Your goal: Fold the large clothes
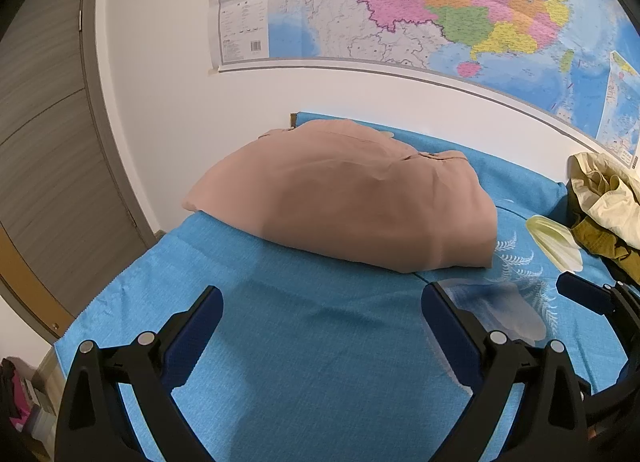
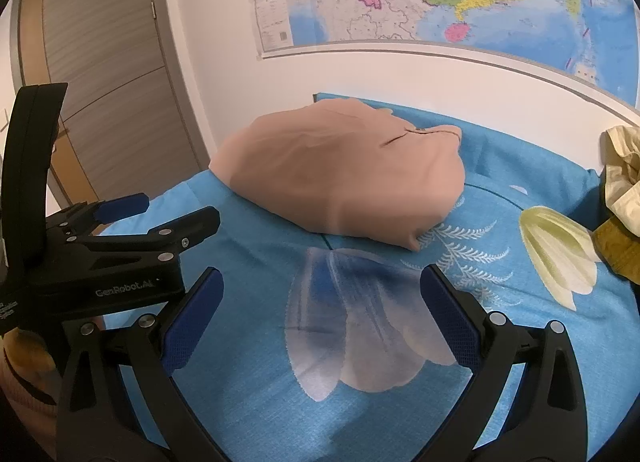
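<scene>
under a wall map [image 1: 400, 2], folded garment [image 1: 344, 198] lies on blue cloth [image 1: 300, 342].

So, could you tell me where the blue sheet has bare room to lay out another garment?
The widest free patch is the blue sheet between the folded tan garment and both open grippers, left gripper and right gripper. The right edge is crowded by a heap of cream and mustard clothes.

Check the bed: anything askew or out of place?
Mostly tidy. The pink garment lies folded on the blue sheet, clear of both open grippers, left and right. Only oddity: a crumpled heap of cream and mustard clothes at the right edge, unfolded.
</scene>
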Tool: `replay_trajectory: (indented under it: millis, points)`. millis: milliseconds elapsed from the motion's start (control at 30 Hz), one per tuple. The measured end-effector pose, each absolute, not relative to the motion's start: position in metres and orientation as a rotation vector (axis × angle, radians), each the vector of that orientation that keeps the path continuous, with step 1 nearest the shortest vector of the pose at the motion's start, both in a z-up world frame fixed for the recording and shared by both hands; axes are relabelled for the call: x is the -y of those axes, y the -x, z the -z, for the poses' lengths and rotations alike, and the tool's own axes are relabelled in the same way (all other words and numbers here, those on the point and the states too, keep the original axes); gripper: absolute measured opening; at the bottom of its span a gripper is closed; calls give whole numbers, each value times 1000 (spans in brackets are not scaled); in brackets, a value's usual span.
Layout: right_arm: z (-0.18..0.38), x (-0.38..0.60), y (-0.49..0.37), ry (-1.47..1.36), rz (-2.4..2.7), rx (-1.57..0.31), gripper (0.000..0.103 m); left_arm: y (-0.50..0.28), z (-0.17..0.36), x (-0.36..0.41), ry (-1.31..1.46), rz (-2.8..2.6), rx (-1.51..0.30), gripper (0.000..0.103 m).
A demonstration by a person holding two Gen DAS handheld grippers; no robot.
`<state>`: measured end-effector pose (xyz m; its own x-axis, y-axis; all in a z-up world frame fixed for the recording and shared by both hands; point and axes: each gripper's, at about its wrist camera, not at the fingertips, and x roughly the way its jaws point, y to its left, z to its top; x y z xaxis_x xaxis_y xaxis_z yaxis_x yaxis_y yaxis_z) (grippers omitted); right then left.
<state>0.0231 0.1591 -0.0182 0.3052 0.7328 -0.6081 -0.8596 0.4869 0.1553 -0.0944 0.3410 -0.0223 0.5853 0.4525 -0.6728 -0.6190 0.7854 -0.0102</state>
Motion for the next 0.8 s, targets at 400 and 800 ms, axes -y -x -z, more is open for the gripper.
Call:
replay_trajectory:
  millis: [400, 800]
  points:
    - [18, -156, -26, 193, -1054, -686, 97, 100, 26, -346, 247, -662, -719, 96]
    - [16, -156, -27, 189, -1065, -686, 97, 104, 32, -350, 237, -675, -736, 96]
